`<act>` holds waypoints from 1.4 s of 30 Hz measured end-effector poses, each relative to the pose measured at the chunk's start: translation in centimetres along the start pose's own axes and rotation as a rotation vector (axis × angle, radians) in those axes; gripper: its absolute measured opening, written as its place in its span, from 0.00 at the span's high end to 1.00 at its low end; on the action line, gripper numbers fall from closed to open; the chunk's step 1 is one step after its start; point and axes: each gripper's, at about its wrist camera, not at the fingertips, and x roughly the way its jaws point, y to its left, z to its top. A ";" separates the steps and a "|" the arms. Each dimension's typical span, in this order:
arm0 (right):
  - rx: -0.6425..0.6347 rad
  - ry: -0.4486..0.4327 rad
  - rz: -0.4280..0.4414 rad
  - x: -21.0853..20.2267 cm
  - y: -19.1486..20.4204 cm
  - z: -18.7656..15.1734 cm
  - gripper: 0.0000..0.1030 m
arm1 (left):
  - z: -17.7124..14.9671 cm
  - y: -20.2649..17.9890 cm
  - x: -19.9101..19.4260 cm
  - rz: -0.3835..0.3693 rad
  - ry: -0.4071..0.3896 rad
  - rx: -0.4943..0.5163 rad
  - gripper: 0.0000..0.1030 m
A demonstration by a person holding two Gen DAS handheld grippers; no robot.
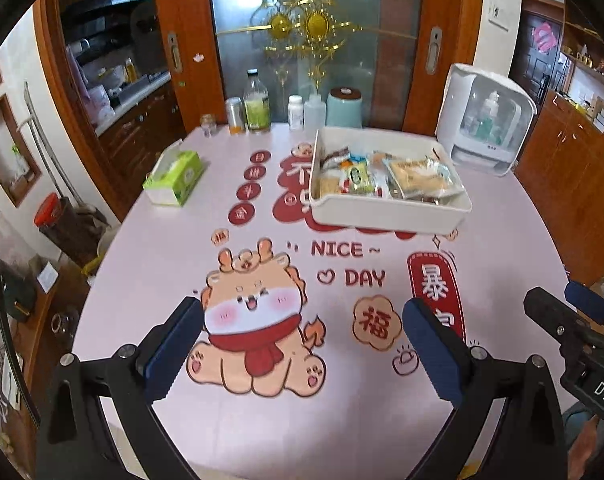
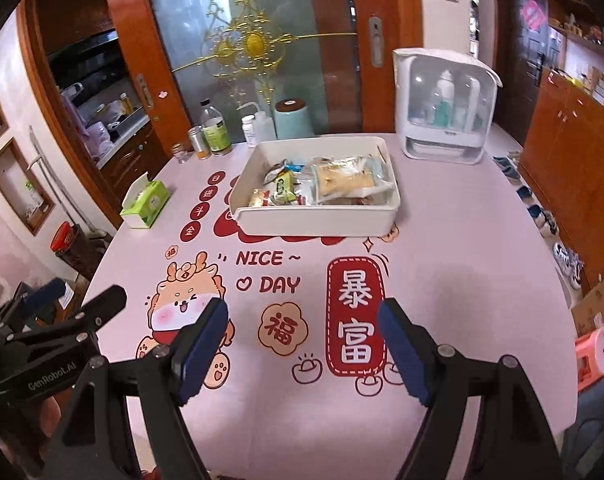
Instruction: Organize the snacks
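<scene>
The tray of snacks sits above centre on the worktop, long side across the frame, well ahead of both grippers. Left gripper and right gripper hover open and empty; the right looks slightly nearer.

Both the left gripper and the right gripper are matte black angular frames with silver round screws at the joints, ridged dark blue pads inside the fingers, and white lettering on their bodies
</scene>
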 end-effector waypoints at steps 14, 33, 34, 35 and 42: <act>-0.002 0.043 0.026 0.9 0.5 -1.3 0.24 | -0.7 -0.9 -0.3 0.002 0.010 0.049 0.04; -0.009 0.053 0.043 0.8 0.7 -1.7 0.24 | -1.4 -1.0 -0.4 -0.004 0.022 0.047 0.04; -0.008 0.054 0.044 0.8 0.7 -1.7 0.24 | -1.4 -0.9 -0.4 -0.004 0.022 0.049 0.04; -0.009 0.054 0.043 0.8 0.7 -1.7 0.24 | -1.4 -0.9 -0.4 -0.002 0.023 0.050 0.04; -0.005 0.064 0.048 1.0 0.3 -2.3 0.24 | -1.7 -1.0 -0.5 -0.005 0.026 0.046 0.04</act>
